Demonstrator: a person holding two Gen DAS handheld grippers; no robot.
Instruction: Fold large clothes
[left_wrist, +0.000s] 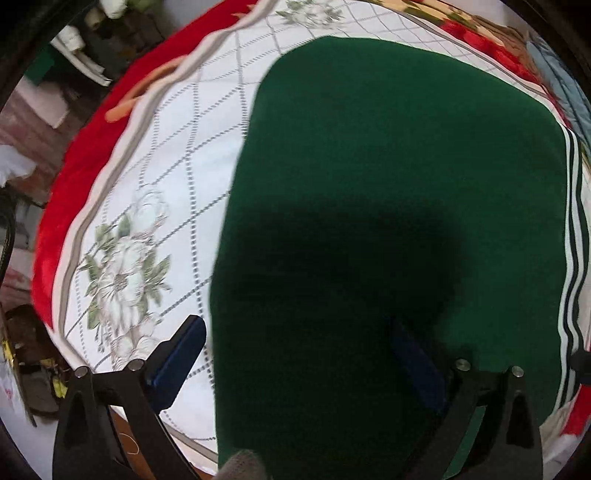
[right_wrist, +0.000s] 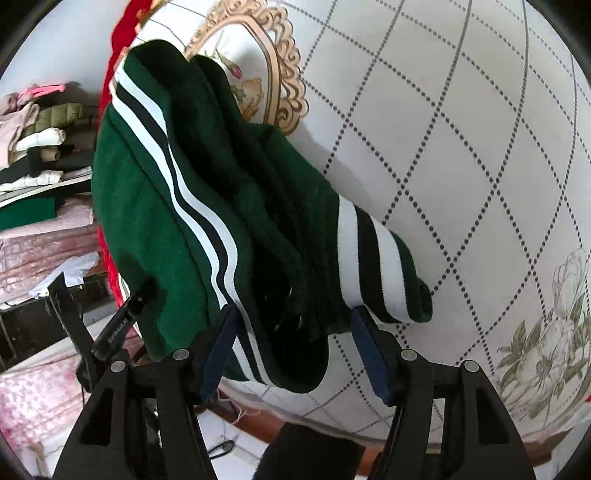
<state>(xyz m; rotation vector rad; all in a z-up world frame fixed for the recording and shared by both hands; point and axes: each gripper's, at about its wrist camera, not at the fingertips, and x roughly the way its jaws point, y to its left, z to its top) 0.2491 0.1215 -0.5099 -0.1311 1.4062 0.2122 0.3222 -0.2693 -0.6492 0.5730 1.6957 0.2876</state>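
Observation:
A dark green garment (left_wrist: 388, 184) with white and black stripes lies spread flat on the white quilted bed cover (left_wrist: 166, 184) in the left wrist view. My left gripper (left_wrist: 299, 339) is open above its near part, one finger over the cover and one over the cloth. In the right wrist view the same green garment (right_wrist: 155, 221) lies bunched, its striped hem (right_wrist: 207, 229) and striped cuff (right_wrist: 373, 266) showing. My right gripper (right_wrist: 291, 325) is open with its jaws on either side of the bunched striped edge, not closed on it.
The bed cover (right_wrist: 461, 147) has a diamond grid and flower prints. A red blanket (left_wrist: 81, 177) edges the bed. A stack of folded clothes (right_wrist: 37, 140) sits at the left beyond the bed. The bed's near edge and floor lie below the grippers.

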